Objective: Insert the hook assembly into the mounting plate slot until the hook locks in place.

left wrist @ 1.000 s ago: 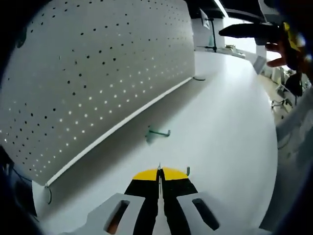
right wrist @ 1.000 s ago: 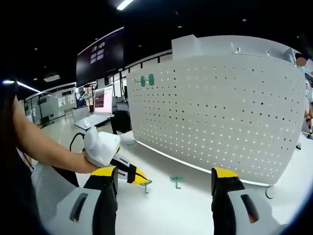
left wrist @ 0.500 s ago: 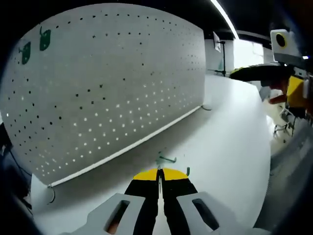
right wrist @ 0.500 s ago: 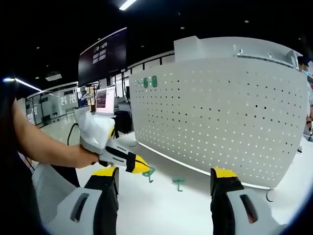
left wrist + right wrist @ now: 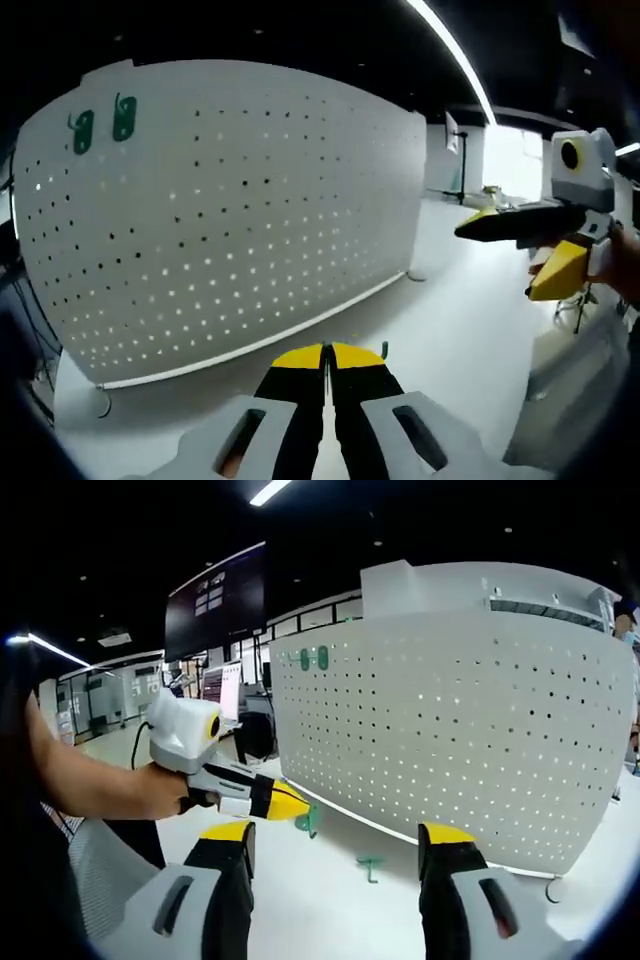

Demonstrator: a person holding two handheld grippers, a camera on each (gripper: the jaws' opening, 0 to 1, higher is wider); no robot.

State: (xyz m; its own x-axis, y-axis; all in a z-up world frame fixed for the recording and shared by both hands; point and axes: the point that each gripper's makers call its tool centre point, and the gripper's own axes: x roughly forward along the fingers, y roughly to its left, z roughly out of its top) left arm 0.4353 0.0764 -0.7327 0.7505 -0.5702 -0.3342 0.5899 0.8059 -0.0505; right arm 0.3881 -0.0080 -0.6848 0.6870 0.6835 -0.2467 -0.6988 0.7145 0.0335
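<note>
Left gripper (image 5: 283, 806) is pinching a green hook (image 5: 311, 822) with jaws pressed together, nearing the white pegboard (image 5: 450, 720). Right gripper (image 5: 335, 855) is hovering spread, empty. Spare hook (image 5: 370, 866) is lying on the table (image 5: 320, 900). Line prongs squarely with holes before pushing.

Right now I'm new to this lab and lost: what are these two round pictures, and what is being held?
No robot here: a person holds a pair of tongs in each hand, each with a fisheye camera looking along its jaws. In the left gripper view, the left tongs are shut. In the right gripper view, those same tongs hold a green hook above the white table, while the right tongs stand open and empty. A second green hook lies on the table before the white pegboard, which carries two green tabs near its top corner.
</note>
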